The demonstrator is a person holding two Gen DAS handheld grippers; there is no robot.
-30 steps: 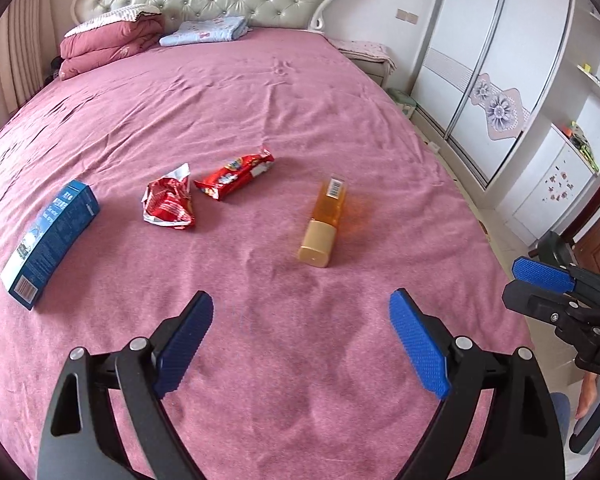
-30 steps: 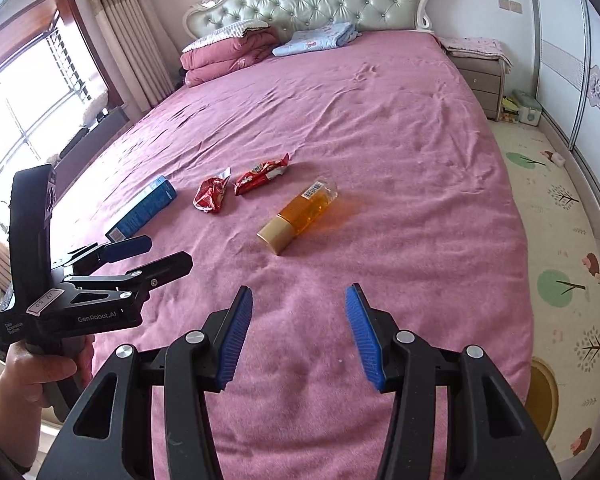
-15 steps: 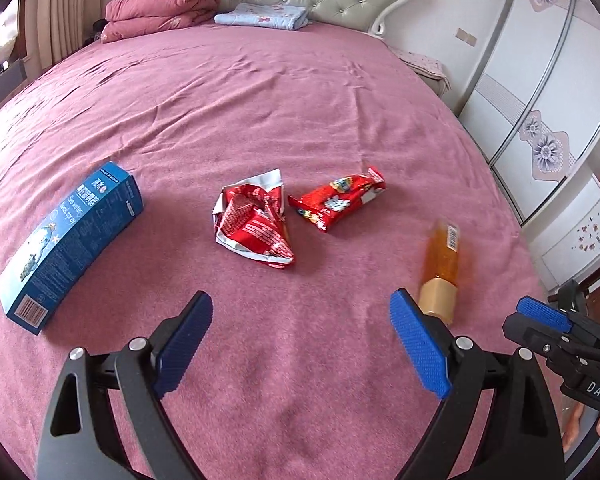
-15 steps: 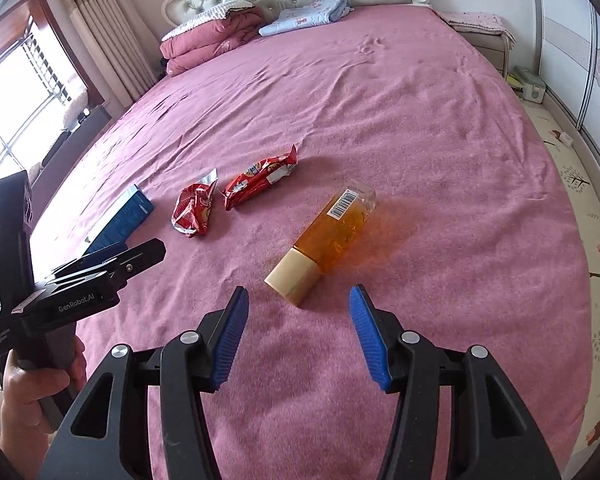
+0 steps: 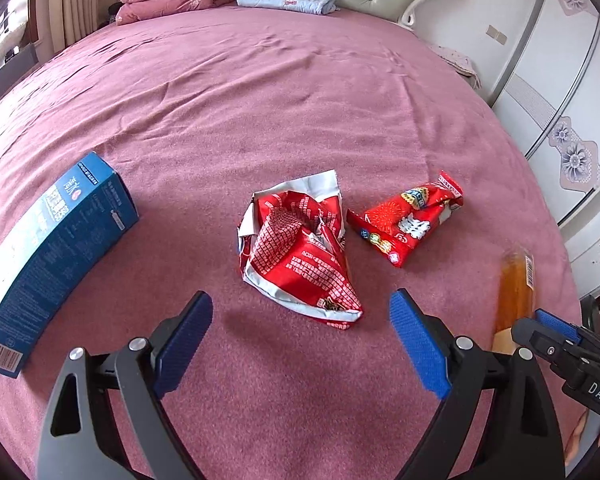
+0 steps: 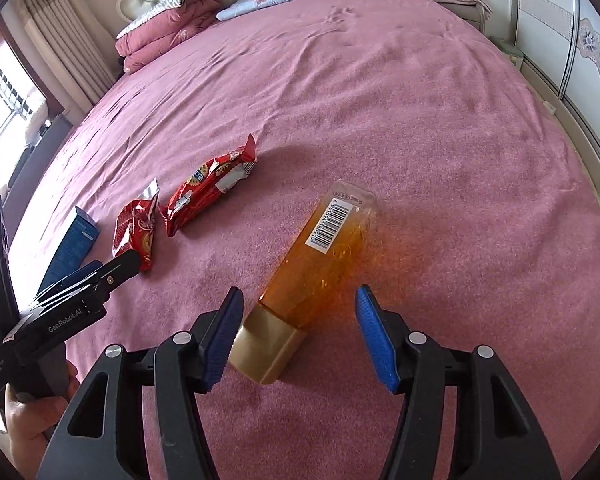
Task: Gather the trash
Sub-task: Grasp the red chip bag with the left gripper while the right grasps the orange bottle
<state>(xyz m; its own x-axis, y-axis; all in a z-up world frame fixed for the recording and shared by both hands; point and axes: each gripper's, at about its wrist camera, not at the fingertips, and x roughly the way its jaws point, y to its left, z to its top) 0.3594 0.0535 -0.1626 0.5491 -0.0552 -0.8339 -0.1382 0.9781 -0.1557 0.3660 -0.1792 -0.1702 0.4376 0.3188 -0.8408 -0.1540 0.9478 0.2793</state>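
A: Left wrist view?

B: The left hand-held gripper [image 5: 298, 344] hangs wide apart over the pink bed [image 5: 260, 100], grasping nothing. The crumpled red wrapper [image 5: 300, 248] lies just ahead, a red snack packet [image 5: 408, 220] beside it, a blue box [image 5: 56, 256] off left.

A: Right wrist view?

B: The right hand-held gripper [image 6: 296, 336] has just been spreading, unclenched; the orange bottle [image 6: 320, 264] lies with its gold cap [image 6: 266, 346] between the jaws, pads clear.

Glossy foil wrapper [image 5: 300, 256] on matt, napped bedspread [image 5: 260, 100].
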